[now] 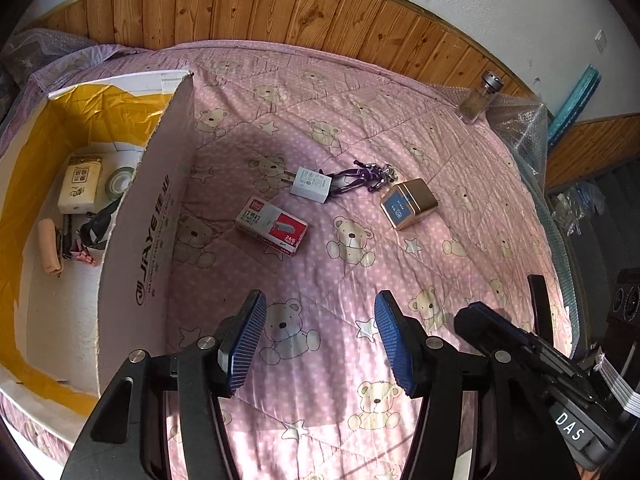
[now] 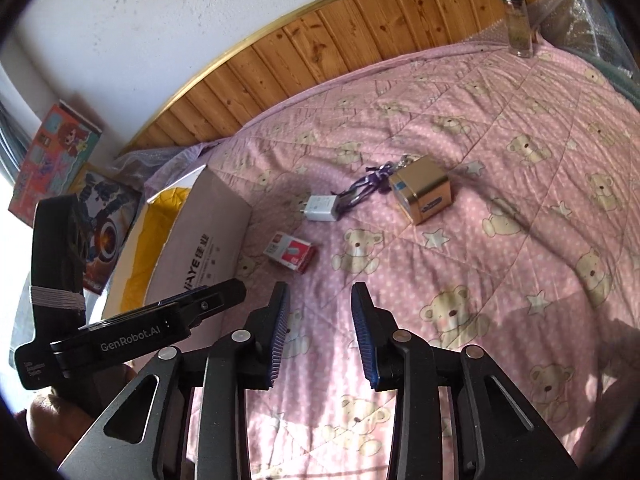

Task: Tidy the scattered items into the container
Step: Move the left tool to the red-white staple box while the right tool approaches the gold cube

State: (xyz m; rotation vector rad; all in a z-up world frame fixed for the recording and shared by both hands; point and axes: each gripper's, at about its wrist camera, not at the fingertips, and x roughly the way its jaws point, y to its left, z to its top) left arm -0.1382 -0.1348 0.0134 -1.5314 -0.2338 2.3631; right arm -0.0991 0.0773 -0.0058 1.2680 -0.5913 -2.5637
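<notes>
One pink bear-print quilt (image 1: 360, 160) covered the bed, with wood panelling (image 1: 280, 12) and a white wall behind it. One open cardboard box (image 1: 148, 208), yellow-lined, stood at the left; inside lay a tissue pack (image 1: 80, 184), a tape roll (image 1: 118, 180) and some smaller bits I could not make out. Four items lay loose on the quilt right of the box: one gold cube (image 1: 408, 204), one staples box (image 1: 272, 228), one white charger (image 1: 311, 185) and one purple cord (image 1: 360, 176), the cord touching the charger. One glass jar (image 1: 480, 96) stood at the far right edge. Two grippers hovered near, both empty with jaws apart: left (image 1: 320, 344), right (image 2: 320, 332). Nothing blocked the items.
</notes>
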